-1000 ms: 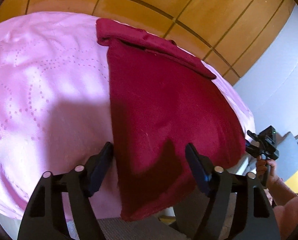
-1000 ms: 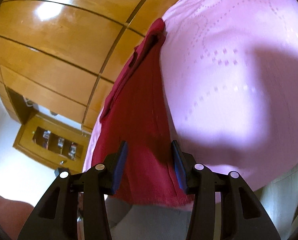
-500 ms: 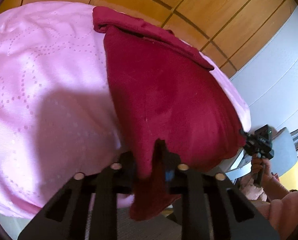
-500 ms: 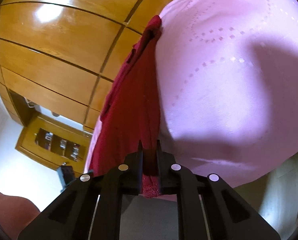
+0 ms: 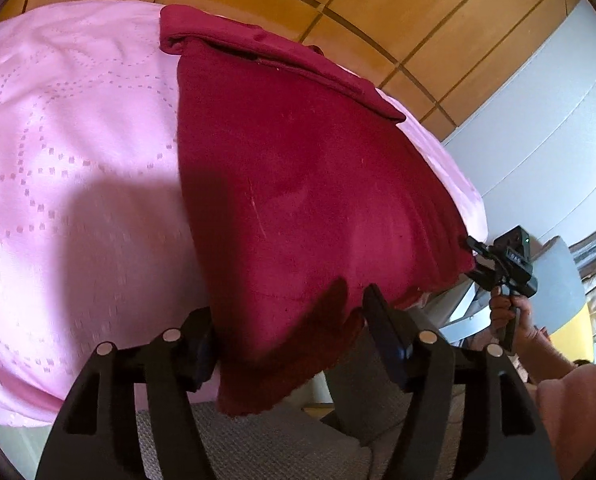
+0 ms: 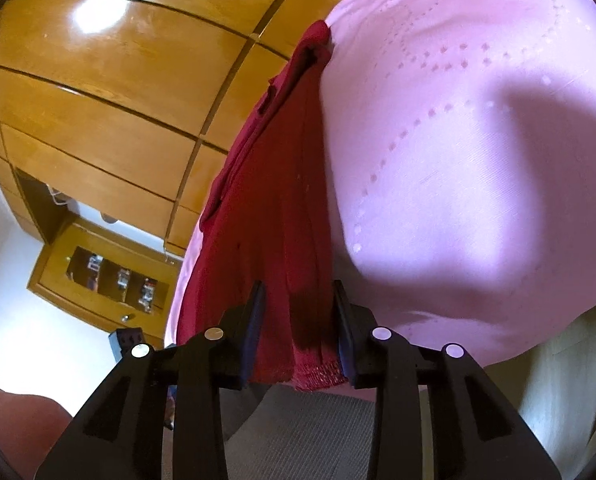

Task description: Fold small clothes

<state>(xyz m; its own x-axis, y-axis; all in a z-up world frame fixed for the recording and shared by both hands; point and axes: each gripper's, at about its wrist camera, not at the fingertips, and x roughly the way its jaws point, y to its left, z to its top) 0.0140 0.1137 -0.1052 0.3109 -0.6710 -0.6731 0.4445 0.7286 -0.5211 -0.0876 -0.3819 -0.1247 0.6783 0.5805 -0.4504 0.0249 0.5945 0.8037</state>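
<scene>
Both wrist fisheyes look low and close along the pink cloth toward the wood panelling, sharing the red garment at frame centre.

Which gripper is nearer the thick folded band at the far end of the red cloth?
Neither, clearly. The left gripper and right gripper both straddle the red cloth at its near hem, open, with the band at the opposite end.

1 dark red knit garment, 1 pink dotted cloth under it, 2 black two-finger grippers: left gripper, right gripper.
</scene>
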